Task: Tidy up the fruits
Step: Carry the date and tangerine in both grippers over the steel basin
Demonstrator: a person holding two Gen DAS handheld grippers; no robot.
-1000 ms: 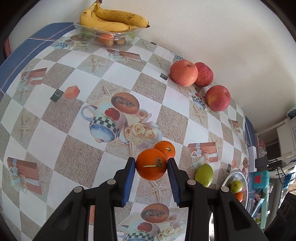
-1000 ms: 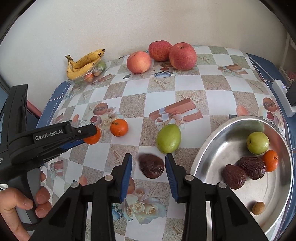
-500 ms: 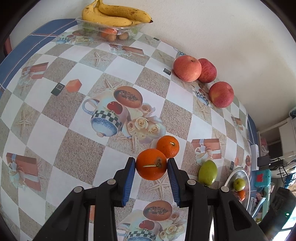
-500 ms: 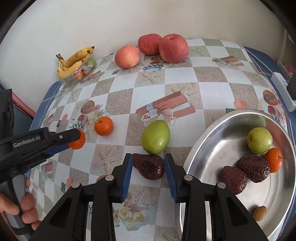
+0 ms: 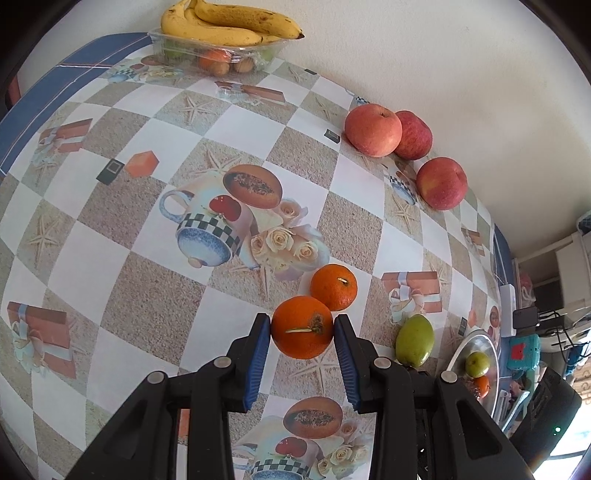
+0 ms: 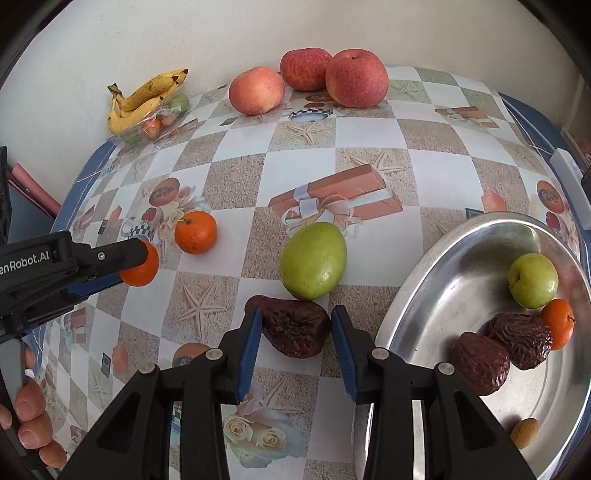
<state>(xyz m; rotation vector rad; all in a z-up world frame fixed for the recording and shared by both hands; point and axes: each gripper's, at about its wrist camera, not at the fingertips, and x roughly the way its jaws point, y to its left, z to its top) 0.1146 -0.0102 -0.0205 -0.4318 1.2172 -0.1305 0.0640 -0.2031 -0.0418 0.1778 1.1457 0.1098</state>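
My left gripper [image 5: 302,328] is shut on an orange tangerine [image 5: 302,326] and holds it above the table; it also shows in the right wrist view [image 6: 142,264]. A second tangerine [image 5: 333,287] lies just beyond it. My right gripper [image 6: 295,325] is shut on a dark wrinkled date [image 6: 293,326], next to a green pear [image 6: 313,260]. The metal bowl [image 6: 436,266] at the right holds a green fruit [image 6: 533,280], a tangerine [image 6: 557,323], two dates [image 6: 480,363] and a small brown nut [image 6: 523,432].
Three red apples [image 6: 356,77] sit along the far wall. A clear tray [image 5: 221,55] with bananas [image 5: 229,24] on top stands at the far left corner. A white power strip [image 6: 570,190] lies at the table's right edge.
The left gripper has carried its tangerine slightly forward and up. The right gripper with the date has moved forward toward the pear and the bowl.
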